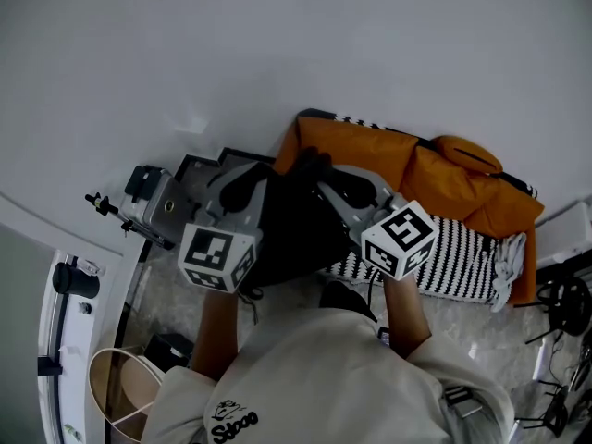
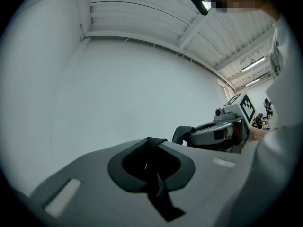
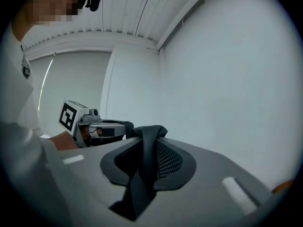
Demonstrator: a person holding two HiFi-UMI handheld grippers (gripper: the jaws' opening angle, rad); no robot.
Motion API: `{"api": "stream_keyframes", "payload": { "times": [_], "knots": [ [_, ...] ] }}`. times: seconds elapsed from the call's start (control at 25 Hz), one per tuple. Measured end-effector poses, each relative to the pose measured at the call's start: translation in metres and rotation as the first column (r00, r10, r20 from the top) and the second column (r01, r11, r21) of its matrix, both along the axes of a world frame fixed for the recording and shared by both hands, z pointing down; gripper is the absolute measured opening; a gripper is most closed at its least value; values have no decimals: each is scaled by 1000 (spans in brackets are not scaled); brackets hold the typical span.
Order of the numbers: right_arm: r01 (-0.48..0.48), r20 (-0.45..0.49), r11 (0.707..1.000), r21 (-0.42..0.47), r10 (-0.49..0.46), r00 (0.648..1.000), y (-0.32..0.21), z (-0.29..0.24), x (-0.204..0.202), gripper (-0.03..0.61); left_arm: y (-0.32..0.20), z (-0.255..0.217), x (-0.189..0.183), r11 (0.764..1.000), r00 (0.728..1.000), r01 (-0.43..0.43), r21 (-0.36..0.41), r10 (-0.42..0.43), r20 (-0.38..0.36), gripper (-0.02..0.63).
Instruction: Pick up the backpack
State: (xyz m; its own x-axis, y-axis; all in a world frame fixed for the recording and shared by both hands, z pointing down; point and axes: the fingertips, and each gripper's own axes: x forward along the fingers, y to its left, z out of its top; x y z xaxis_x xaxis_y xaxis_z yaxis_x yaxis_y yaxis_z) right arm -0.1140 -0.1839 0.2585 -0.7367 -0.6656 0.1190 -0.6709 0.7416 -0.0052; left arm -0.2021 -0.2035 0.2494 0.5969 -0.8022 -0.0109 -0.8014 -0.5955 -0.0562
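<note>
Black backpack against orange and stripes.
The backpack (image 1: 294, 234) is showing black, its strap (image 3: 144, 160) meshed; a cloth (image 1: 435, 178) is glowing orange, a fabric (image 1: 462, 262) running in black-and-white stripes; the grey left gripper (image 2: 152, 148) and right gripper (image 3: 147, 138) are carrying black-and-white marker cubes; the shirt (image 1: 324, 377) is showing cream, the wall (image 1: 277, 44) white.
</note>
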Motion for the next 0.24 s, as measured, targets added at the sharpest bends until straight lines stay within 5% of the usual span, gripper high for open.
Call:
{"api": "stream_keyframes", "payload": {
  "times": [0.24],
  "knots": [
    [-2, 1, 1000, -17, 2, 1000, -2, 3, -2, 71, -1, 4, 0, 1000, 1000, -11, -16, 12, 6, 12]
  ]
}}
